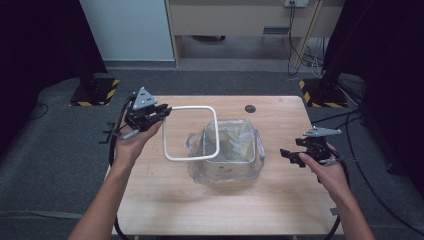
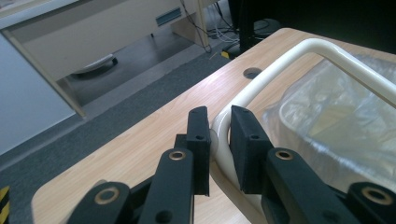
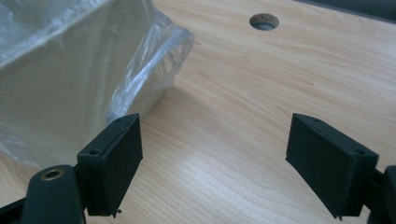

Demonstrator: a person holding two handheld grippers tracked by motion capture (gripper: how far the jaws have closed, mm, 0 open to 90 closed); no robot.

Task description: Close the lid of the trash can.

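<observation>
While your left gripper point(image 1: 159, 113) clamps the white frame point(image 1: 191, 133) above the bag-lined bin point(image 1: 225, 152), it isn't seated. Your right gripper point(image 1: 291, 156) waits wide open, empty, right of the bin.

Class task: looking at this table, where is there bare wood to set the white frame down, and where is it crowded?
Free: the near strip of table before the bin, and the far right corner past the hole. Crowded: the middle, where the frame in the left gripper overhangs the bin.

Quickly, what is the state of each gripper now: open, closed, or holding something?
Left gripper: closed on the white rounded-square tube frame, held over the plastic-lined bin.
Right gripper: open, holding nothing, beside the bin.
</observation>
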